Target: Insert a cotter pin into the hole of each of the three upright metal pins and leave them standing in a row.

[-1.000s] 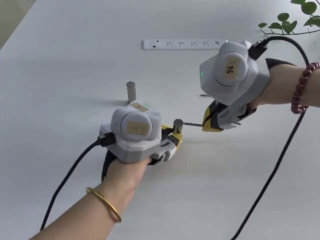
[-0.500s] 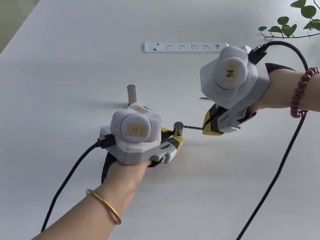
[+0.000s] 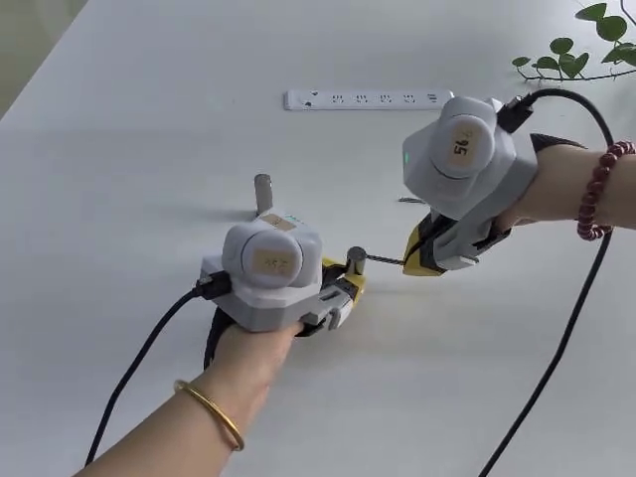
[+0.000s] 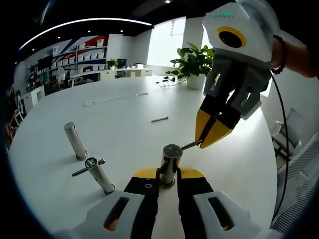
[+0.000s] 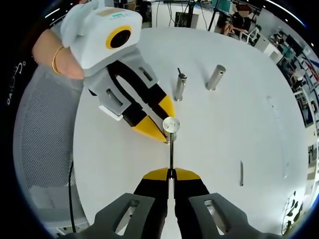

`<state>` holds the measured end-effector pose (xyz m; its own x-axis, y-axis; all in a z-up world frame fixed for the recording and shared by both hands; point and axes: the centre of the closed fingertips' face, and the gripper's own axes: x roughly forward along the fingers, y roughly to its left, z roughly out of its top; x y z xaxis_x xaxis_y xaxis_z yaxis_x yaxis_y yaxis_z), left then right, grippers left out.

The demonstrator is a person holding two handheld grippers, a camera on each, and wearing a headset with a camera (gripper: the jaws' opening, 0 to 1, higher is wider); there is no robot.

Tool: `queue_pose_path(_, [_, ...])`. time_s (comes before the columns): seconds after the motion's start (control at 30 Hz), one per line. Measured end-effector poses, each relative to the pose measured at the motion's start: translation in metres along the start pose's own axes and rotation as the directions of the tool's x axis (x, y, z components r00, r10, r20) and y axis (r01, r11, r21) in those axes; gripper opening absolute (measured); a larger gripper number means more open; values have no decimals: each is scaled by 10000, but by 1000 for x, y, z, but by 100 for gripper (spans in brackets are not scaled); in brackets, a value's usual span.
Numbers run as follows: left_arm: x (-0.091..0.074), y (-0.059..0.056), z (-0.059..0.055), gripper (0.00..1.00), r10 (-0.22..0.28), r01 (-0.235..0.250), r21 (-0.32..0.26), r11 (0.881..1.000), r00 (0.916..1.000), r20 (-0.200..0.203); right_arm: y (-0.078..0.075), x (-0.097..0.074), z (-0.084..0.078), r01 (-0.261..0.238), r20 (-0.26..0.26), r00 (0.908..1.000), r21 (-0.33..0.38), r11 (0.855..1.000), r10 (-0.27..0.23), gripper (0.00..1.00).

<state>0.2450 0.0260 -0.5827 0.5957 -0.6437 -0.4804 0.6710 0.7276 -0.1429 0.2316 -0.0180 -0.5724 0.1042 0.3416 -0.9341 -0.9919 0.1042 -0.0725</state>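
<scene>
left gripper jaws clamp an upright metal pin steady on the tabletop so the right gripper, jaws pinching a cotter pin, can thread it through the hole.

sticker reading "56" — atop right hand-held gripper

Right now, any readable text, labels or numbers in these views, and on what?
"56", red digits seen sideways, my best reading: tan sticker on the right gripper, which holds the cotter pin.
Too blurred to read: the pale label on the left gripper, clamped on the metal pin.
No legible marking: the power strip.
</scene>
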Motion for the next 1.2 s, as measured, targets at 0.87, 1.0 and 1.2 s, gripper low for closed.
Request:
queue_pose_path(0.87, [0,0,0,12,-562,564,175,9983,9983,-121,-12,8,4,201,633,9979,-1555,9876,-103,0])
queue_pose_path(1.0, [0,0,0,12,-602,607,389,9974,9981,-153,-17,8,4,353,733,9971,-2059,9779,-205,0])
queue_pose_path(1.2, [-1,1,-1,11,-753,760,424,9962,9970,-189,-13,8,7,274,1017,9948,-2565,9661,-12,0])
